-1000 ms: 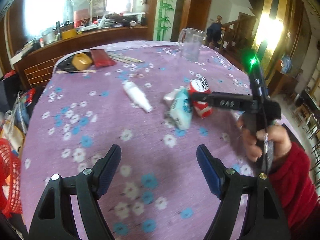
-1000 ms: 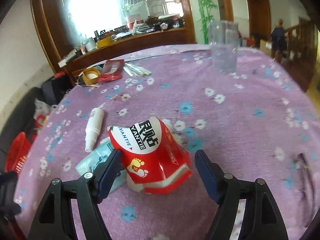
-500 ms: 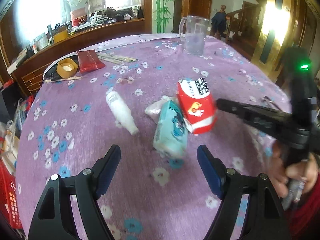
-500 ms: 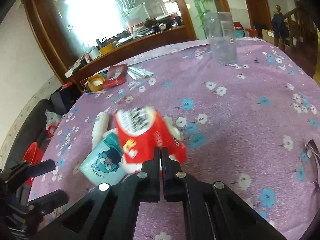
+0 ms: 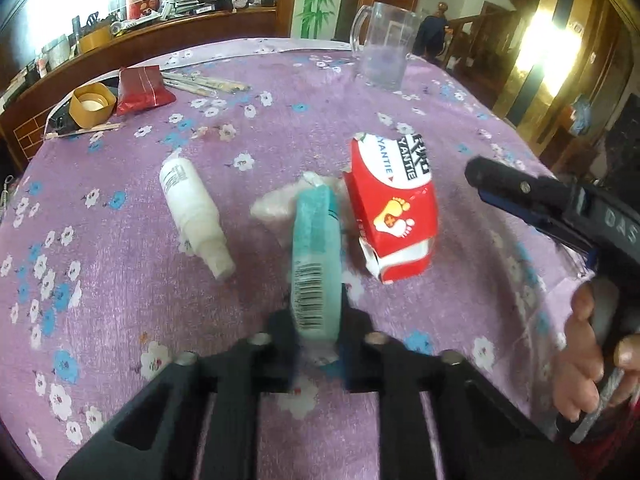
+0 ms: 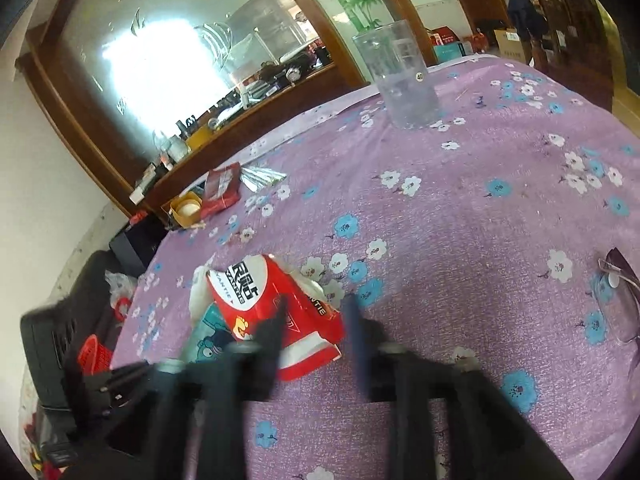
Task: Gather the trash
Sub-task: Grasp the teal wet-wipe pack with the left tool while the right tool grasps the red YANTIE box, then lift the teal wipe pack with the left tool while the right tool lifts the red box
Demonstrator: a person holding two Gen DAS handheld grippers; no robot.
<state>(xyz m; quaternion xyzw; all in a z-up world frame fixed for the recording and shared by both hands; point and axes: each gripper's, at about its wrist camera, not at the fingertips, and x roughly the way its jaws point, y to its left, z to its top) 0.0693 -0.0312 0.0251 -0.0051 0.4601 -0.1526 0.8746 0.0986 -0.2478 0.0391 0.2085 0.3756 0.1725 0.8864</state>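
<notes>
My left gripper (image 5: 318,320) is shut on the near end of a teal tissue pack (image 5: 316,240), which stands on its edge on the purple flowered tablecloth (image 5: 120,280). Just right of the pack stands a red carton (image 5: 394,208) with a foot print on it. A white bottle (image 5: 192,208) lies to its left, and a crumpled white tissue (image 5: 276,204) sits behind it. My right gripper (image 6: 314,312) is blurred and its jaws are opening. The red carton (image 6: 272,292) lies just ahead, partly behind the left finger, and the pads do not press on it.
A clear glass mug (image 5: 384,56) stands at the far side of the table. A red packet (image 5: 142,88), a yellow roll (image 5: 92,104) and thin sticks (image 5: 204,80) lie at the far left. Eyeglasses (image 6: 616,288) rest at the right. A red basket (image 6: 94,354) sits below the table's left edge.
My left gripper moved forward and down and closed on the teal pack, tipping it onto its edge. My right gripper closed by the red carton, then opened and rolled.
</notes>
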